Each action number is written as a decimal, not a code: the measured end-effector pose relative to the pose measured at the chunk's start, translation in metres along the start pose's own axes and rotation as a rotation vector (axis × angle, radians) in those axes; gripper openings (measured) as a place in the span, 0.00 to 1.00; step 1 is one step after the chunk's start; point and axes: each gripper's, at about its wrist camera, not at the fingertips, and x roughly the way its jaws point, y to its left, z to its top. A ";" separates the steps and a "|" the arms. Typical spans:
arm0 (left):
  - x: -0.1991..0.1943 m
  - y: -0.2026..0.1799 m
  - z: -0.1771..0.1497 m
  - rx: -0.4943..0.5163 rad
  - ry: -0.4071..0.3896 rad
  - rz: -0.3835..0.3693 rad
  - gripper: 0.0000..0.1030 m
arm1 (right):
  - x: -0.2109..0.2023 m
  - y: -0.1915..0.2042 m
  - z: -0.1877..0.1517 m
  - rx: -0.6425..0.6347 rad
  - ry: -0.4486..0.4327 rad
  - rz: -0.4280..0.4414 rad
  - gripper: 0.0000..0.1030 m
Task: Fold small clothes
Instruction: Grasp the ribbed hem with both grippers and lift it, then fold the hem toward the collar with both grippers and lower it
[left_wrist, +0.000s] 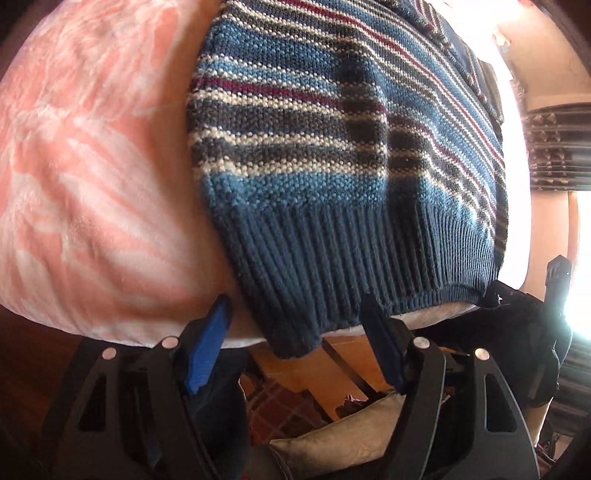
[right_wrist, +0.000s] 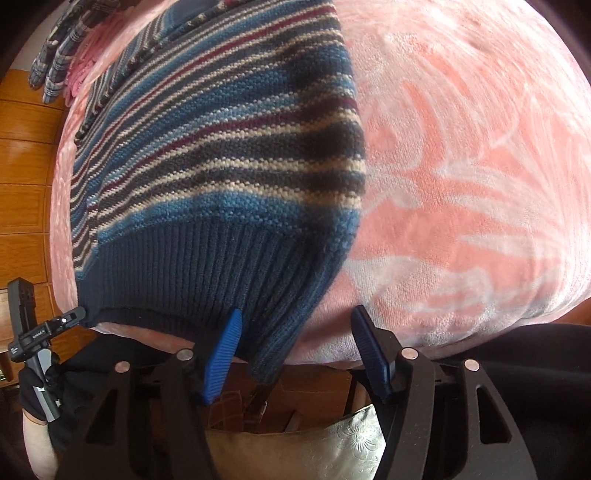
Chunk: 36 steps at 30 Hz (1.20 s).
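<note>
Striped sweater (left_wrist: 332, 155) lies flat on the pink blanket (left_wrist: 92, 166), ribbed hem hanging off the near edge. Left gripper (left_wrist: 295, 343) and right gripper (right_wrist: 299, 350) both gape, each straddling a hem corner, nothing pinched.

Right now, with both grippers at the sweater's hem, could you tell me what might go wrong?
Both grippers are open. The left gripper and right gripper each straddle a hanging corner of the sweater, so closing may catch only one knit layer. The hem overhangs the pink blanket edge, so a pull toward you could drag the sweater off.
</note>
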 end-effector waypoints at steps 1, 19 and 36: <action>0.002 -0.001 0.000 0.005 0.004 0.002 0.67 | 0.002 0.000 0.000 0.002 0.008 0.009 0.62; -0.005 -0.005 0.007 -0.012 -0.017 -0.037 0.10 | 0.009 0.004 -0.005 0.007 0.027 0.088 0.12; -0.072 -0.022 0.051 0.001 -0.251 -0.223 0.08 | -0.070 -0.002 0.064 0.064 -0.096 0.363 0.09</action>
